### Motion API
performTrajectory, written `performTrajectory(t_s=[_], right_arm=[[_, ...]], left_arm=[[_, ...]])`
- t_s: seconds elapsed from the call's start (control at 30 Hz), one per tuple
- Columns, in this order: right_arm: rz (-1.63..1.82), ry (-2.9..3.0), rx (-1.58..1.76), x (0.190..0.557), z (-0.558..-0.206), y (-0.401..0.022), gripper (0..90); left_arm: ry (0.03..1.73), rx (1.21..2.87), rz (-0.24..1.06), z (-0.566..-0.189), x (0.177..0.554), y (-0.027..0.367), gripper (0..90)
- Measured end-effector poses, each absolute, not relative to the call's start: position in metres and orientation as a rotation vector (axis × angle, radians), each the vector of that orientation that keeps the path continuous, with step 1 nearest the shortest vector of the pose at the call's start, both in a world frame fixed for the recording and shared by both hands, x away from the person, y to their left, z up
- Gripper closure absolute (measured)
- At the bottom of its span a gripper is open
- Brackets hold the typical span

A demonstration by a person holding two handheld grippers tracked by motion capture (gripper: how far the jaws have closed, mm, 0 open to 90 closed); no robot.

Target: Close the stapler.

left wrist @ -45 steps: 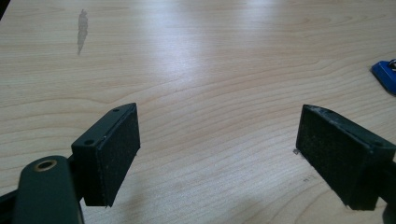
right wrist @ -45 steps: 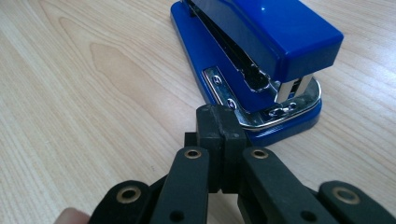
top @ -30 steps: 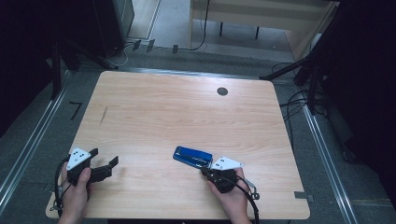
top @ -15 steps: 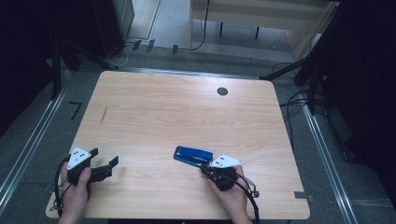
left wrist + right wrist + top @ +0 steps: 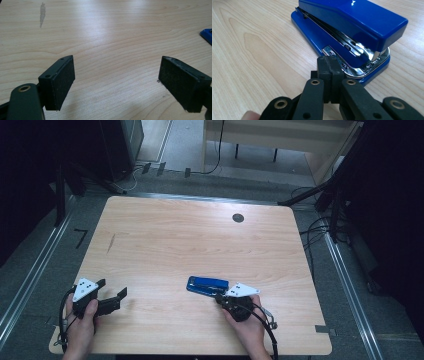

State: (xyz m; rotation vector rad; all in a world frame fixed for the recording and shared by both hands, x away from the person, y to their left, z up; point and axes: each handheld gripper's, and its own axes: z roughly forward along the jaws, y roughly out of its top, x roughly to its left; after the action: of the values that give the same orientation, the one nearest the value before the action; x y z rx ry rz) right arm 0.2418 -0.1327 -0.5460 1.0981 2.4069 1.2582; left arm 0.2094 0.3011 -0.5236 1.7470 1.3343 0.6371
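Left gripper [image 5: 111,296] low at the surface's [image 5: 200,245] near-left corner, jaws spread wide, nothing between | blue stapler [image 5: 207,285] flat at near centre | right gripper [image 5: 329,65] pressed closed, tips right at the stapler's front end.

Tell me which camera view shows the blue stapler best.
The right gripper view: the stapler looms close, its metal mouth plain. The high view shows it small on the table; the left gripper view catches just one blue corner at its right edge.
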Motion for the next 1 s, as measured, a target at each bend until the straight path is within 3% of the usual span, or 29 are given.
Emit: performTrajectory(t_s=[1.0], right_arm=[[1.243,2.384,1.123,0.254,-0.546,-0.135,90.0]], left_arm=[[1.338,1.760,0.649,-0.524,0.210,0.300,14.4]])
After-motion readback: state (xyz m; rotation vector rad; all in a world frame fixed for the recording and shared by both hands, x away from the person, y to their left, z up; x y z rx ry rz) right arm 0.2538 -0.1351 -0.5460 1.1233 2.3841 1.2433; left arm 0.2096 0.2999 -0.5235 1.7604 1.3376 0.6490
